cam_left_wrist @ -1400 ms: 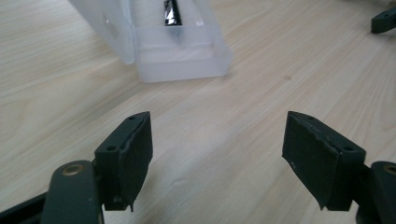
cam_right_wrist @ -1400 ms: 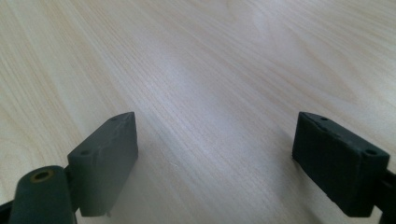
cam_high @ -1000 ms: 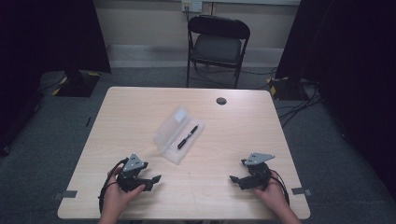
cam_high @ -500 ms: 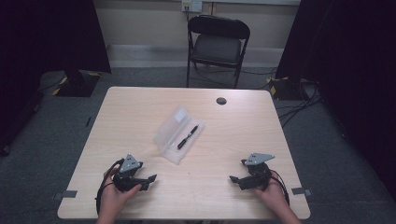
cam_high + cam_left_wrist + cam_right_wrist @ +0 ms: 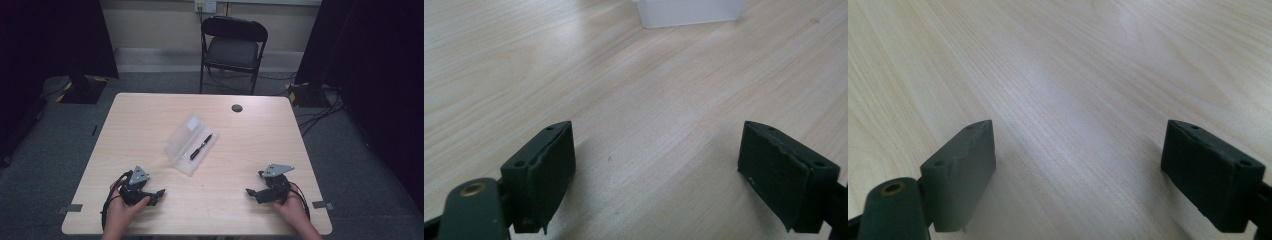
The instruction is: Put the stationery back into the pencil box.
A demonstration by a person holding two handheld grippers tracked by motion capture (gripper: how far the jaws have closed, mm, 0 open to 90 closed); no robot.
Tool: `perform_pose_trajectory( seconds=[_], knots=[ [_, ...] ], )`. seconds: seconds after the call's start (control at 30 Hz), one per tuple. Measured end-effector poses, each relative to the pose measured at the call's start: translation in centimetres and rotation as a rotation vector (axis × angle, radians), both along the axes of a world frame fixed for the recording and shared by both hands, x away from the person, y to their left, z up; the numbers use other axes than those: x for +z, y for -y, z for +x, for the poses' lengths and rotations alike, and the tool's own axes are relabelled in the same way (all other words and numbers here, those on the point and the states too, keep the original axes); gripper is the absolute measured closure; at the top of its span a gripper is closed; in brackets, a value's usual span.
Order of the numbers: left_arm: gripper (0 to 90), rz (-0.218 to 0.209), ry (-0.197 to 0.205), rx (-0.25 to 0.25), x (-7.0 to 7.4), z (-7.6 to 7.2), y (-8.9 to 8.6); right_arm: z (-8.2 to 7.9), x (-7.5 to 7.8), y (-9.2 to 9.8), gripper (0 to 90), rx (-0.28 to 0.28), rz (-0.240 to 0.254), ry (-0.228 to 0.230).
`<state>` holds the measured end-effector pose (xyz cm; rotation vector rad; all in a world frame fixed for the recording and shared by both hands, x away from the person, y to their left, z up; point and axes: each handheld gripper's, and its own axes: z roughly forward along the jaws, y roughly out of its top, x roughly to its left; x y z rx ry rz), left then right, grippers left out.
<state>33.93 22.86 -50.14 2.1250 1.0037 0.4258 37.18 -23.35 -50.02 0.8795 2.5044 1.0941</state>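
A clear plastic case [image 5: 186,142] lies open at the middle of the light wooden table [image 5: 150,120], with a black pen [image 5: 201,146] in its near half. My left gripper [image 5: 159,193] rests at the front left, jaws pointing right toward the table's middle. It is open; its jaws have just been opening further, with nothing between them. In the left gripper view the gripper [image 5: 656,170] stands wide over bare wood, the case's corner [image 5: 689,12] ahead. My right gripper [image 5: 250,192] sits at the front right, open and empty. The right gripper view shows the gripper [image 5: 1078,170] over bare wood.
A black folding chair [image 5: 234,47] stands behind the table's far edge. A small black round cap [image 5: 237,108] sits in the tabletop near the back. Grey tape marks [image 5: 70,208] lie at the front corners. Cables [image 5: 320,107] trail on the floor at the right.
My left gripper has shifted slightly to the left, away from the case. The right gripper, case and pen have stayed put.
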Motion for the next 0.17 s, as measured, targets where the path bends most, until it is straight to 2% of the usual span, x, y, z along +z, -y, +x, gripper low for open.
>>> perform_pose_trajectory(
  seconds=[0.17],
  knots=[
    [14.4, 0.004, -0.002, -0.002, 0.02, 0.0, 0.02, -0.03, 0.01, 0.01, 13.4, 0.0, -0.002, 0.0]
  ],
)
